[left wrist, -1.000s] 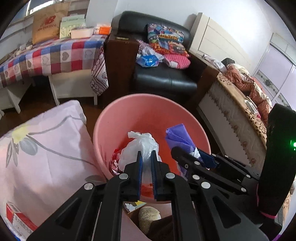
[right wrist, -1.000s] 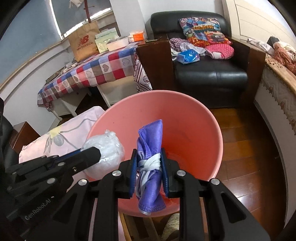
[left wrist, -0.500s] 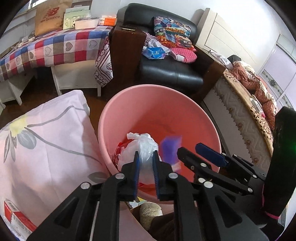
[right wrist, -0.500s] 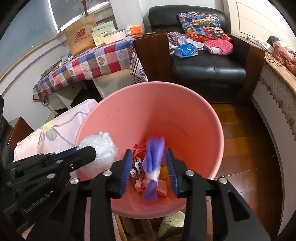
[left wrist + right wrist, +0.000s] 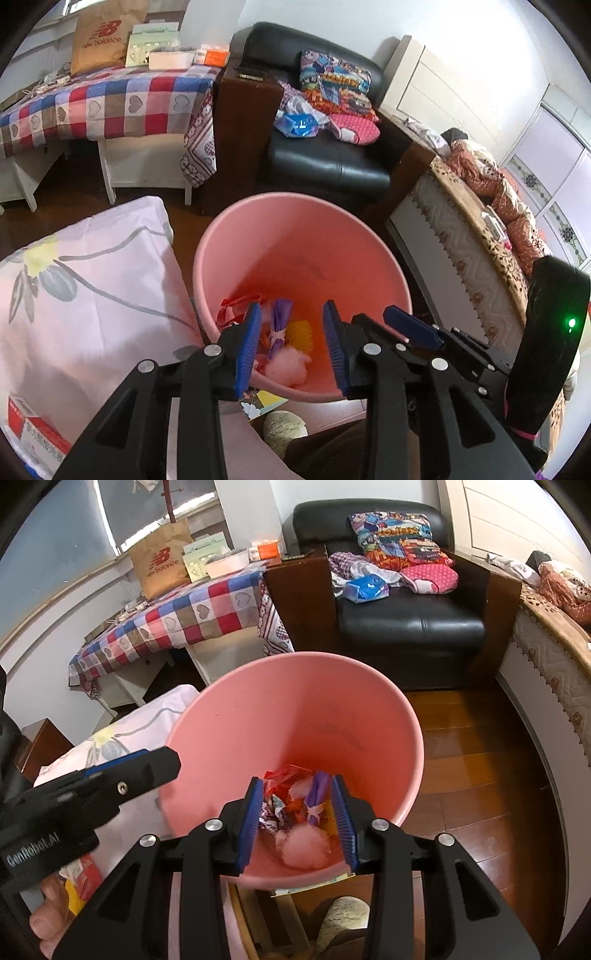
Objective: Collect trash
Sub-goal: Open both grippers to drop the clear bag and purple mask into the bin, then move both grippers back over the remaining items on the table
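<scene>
The left gripper (image 5: 290, 345) hangs over the near rim of the pink bucket (image 5: 258, 225), jaws opening with nothing between them; the right gripper (image 5: 301, 819) beside it stands part open and empty. The purple wrapper (image 5: 319, 792) lies on the bucket's bottom among red wrappers (image 5: 286, 775) and a white plastic wad (image 5: 304, 843), its long axis pointing roughly away from the grippers. This drop looks finished; the next move calls for finding more trash.

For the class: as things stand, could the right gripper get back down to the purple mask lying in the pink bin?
Probably yes. The right gripper is open and empty, directly above the pink bin, whose mouth is uncovered. The purple mask lies on top of the wrappers, beside a white bag. The left gripper, its jaws opening, hangs alongside and might crowd it.
</scene>
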`<state>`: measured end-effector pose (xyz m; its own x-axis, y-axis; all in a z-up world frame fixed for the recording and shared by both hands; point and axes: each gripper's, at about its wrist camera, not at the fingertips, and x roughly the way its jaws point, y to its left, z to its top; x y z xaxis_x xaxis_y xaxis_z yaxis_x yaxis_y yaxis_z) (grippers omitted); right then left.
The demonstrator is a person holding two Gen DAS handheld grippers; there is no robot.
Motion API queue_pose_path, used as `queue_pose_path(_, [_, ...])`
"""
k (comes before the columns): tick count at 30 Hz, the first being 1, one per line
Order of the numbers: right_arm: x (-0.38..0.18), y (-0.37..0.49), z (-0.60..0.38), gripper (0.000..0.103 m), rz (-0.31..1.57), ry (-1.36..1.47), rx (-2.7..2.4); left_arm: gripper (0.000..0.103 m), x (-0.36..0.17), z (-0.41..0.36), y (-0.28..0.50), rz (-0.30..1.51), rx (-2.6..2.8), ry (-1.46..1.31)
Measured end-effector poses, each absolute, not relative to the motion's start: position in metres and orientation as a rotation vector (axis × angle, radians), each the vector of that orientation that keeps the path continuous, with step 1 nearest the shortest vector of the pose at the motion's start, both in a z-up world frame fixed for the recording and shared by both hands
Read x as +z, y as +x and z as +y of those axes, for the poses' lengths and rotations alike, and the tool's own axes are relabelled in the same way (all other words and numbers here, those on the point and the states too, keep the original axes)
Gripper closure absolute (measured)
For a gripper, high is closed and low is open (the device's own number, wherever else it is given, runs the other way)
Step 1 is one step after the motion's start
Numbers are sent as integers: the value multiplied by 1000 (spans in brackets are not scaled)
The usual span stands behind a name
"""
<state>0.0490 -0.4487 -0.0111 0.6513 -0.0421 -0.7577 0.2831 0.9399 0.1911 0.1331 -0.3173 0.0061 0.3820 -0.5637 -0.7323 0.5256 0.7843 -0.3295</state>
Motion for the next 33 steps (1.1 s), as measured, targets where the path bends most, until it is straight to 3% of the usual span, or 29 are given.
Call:
queue_pose_path(11, [18, 14, -392, 64, 756, 287, -62, 69, 40, -241, 86, 815, -569, -88])
queue_pose_path(18, [18, 3, -338, 64, 779, 254, 59, 69, 49, -152, 59, 767, -449, -109])
queue_pose_path(33, [-15, -23, -226, 64, 948, 207, 433, 69, 5, 20, 3, 827, -205, -75])
